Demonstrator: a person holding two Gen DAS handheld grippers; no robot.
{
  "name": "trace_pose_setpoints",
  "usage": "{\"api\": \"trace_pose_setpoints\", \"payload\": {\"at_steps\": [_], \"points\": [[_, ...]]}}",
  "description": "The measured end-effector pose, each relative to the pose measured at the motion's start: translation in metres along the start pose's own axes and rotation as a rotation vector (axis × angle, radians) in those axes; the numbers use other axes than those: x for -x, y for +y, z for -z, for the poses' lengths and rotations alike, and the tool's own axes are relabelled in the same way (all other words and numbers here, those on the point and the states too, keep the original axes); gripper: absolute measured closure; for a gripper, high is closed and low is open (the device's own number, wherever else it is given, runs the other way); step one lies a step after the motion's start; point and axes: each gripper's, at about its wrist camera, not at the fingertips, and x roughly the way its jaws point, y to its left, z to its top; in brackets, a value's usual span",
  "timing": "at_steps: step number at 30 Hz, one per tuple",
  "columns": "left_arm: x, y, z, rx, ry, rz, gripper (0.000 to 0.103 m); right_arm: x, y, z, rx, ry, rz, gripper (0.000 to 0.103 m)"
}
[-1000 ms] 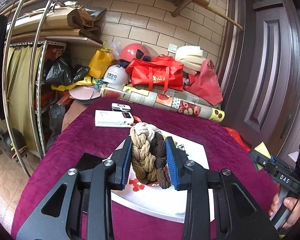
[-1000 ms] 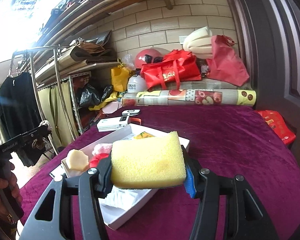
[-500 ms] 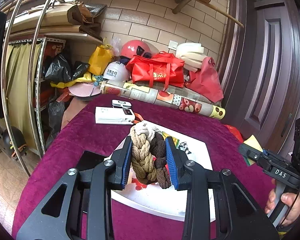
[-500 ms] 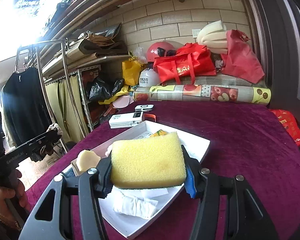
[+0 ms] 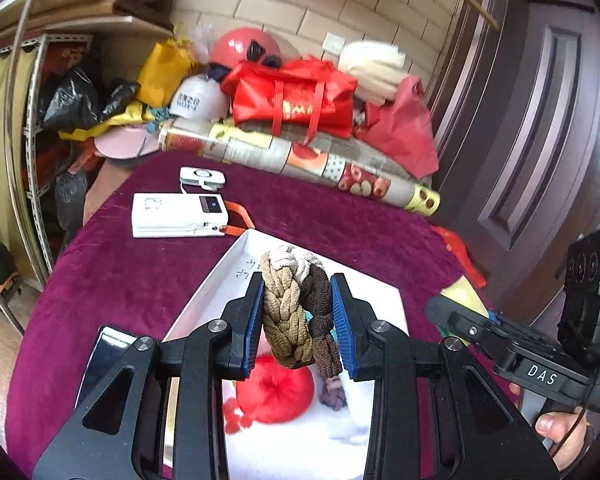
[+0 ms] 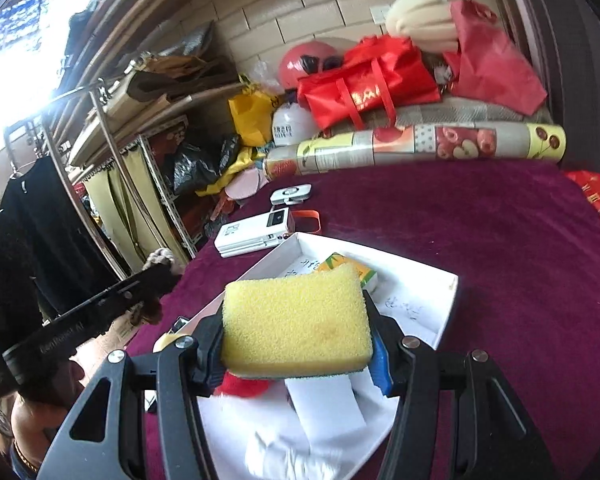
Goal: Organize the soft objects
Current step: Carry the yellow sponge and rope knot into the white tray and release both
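Observation:
My left gripper [image 5: 298, 322] is shut on a braided bundle of hair ties [image 5: 292, 308], cream, tan and dark brown, held above a white tray [image 5: 320, 448]. In the tray below lie a red pompom [image 5: 276, 392] and a purple hair tie [image 5: 332, 396]. My right gripper [image 6: 298, 344] is shut on a yellow sponge [image 6: 296, 324] with a green underside, held over the same white tray [image 6: 420, 292]. A yellow-green packet [image 6: 340, 266] and white cloths [image 6: 324, 404] lie in the tray. The right gripper's body shows in the left wrist view [image 5: 520, 356].
The table has a purple velvet cloth [image 6: 500, 240]. A white power bank [image 5: 178, 216] with an orange strap and a small white device [image 5: 202, 178] lie behind the tray. A patterned roll [image 6: 416, 146], red bags and helmets line the back. A black phone [image 5: 108, 356] lies left of the tray.
Both grippers have moved forward and lower over the tray, each keeping its hold. The tray's contents now sit closer beneath the fingers.

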Motion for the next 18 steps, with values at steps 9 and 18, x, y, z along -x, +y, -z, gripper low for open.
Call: {"api": "trace_pose_setpoints", "payload": {"at_steps": [9, 18], "points": [[-0.052, 0.002, -0.003, 0.002, 0.110, -0.050, 0.069, -0.055, -0.009, 0.000, -0.061, 0.086, 0.005, 0.045], [-0.050, 0.018, -0.006, 0.080, 0.036, -0.074, 0.000, -0.048, -0.026, 0.002, -0.132, 0.038, -0.026, 0.000]]}}
